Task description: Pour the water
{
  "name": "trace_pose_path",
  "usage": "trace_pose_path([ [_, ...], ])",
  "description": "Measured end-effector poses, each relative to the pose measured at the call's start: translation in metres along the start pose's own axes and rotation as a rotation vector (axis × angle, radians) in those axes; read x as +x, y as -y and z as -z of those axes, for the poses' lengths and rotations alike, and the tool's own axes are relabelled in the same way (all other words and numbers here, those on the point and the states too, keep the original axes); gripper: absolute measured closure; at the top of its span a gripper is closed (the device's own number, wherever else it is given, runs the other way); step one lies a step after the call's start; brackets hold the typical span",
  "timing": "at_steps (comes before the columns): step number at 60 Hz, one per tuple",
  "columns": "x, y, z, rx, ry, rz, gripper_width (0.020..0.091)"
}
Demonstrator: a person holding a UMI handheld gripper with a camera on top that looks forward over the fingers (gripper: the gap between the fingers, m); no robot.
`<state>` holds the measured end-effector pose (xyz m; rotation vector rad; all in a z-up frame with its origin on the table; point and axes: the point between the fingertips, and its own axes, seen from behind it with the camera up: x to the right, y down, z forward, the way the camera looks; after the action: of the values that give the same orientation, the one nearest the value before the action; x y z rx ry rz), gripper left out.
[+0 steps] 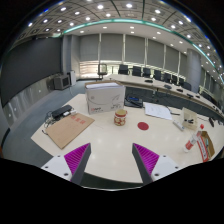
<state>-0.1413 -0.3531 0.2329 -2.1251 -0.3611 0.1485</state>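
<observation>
Gripper (110,160) fingers stand wide apart with nothing between them; I see both magenta pads (77,156) above bare table (105,145). Ahead of the fingers, a small cup (120,117) stands upright, long axis vertical, well clear of the tips. A red coaster (143,126) lies just right of it. A brown board (69,128) lies to the left. Farther off sits a white box (104,97); papers (157,110) lie to the right.
</observation>
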Motion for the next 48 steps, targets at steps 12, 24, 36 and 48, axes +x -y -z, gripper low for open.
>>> trace_pose_path([
  [12, 0.082, -0.023, -0.005, -0.018, -0.072, -0.080, 0.0247],
  [24, 0.225, -0.070, -0.009, -0.045, -0.174, -0.147, 0.0246],
  [36, 0.387, -0.109, -0.027, -0.021, -0.256, -0.183, 0.0246],
  [48, 0.491, -0.125, -0.082, 0.021, -0.262, -0.201, 0.0246],
])
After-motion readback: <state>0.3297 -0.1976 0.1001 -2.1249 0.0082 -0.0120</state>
